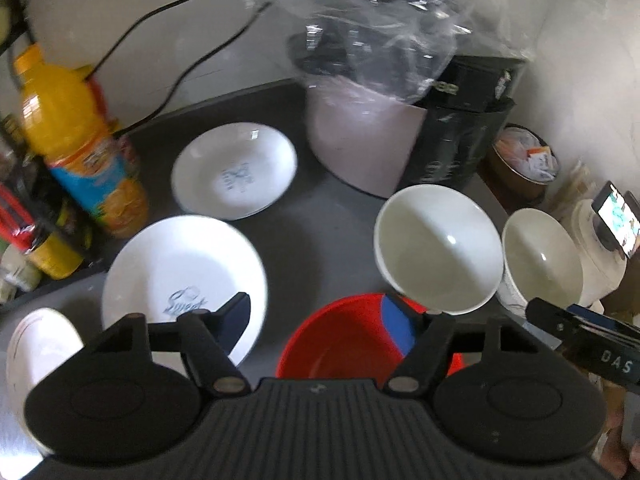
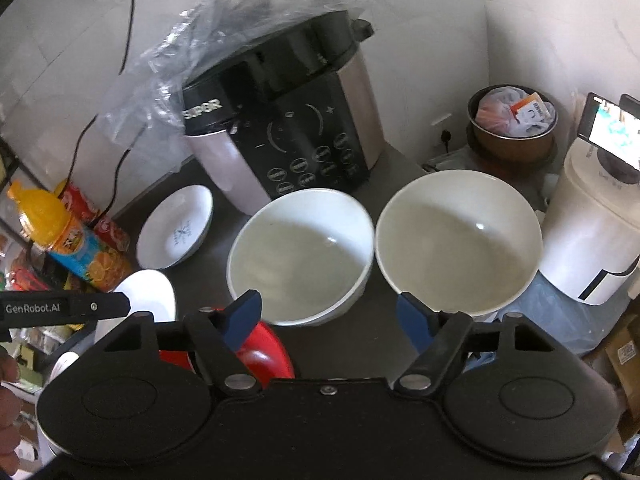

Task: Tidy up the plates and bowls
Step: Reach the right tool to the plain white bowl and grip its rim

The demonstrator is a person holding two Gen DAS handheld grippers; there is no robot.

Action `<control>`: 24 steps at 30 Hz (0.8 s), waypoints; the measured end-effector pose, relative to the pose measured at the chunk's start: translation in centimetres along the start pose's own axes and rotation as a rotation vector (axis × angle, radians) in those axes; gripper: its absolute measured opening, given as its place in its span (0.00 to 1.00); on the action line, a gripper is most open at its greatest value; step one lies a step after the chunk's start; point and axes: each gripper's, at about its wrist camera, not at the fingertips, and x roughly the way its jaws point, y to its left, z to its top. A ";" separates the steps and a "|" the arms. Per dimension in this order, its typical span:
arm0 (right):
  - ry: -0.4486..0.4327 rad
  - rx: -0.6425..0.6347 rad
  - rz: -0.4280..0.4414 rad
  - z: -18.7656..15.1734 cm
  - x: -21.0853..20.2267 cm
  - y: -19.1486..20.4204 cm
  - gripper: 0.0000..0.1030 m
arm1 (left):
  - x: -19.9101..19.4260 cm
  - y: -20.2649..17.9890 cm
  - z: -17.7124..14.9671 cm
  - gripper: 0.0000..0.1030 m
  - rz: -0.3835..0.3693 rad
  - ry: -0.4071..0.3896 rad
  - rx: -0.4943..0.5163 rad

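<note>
bowls: two white bowls (image 2: pixel 300 256) (image 2: pixel 456 240) side by side on dark counter (image 2: pixel 320 344), red bowl (image 1: pixel 352 344) nearer | plates: two plates (image 1: pixel 234 170) (image 1: pixel 184 280) to the left | left gripper (image 1: pixel 320 320): open, empty, over red bowl | right gripper (image 2: pixel 328 318): open, empty, facing white bowls | step: approach, nothing grasped | next: likely settle jaws over one bowl rim, then stack.

The red bowl (image 1: pixel 352 336) was partly hidden behind the left tool (image 1: pixel 320 316), and a clear plastic bag (image 1: pixel 384 28) blurred the cooker's lid (image 1: pixel 360 40).
</note>
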 end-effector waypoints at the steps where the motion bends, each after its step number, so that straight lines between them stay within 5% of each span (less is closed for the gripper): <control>1: -0.001 0.003 0.006 0.0 0.3 -0.2 0.65 | 0.3 -0.3 0.2 0.67 -0.007 0.001 0.002; 8: 0.052 0.061 0.043 -0.1 2.7 -1.6 0.44 | 3.0 -2.3 2.0 0.55 -0.039 -0.001 0.002; 24: 0.113 0.135 0.041 0.6 7.8 -1.2 0.37 | 10.9 -4.5 4.2 0.39 -0.051 0.061 0.022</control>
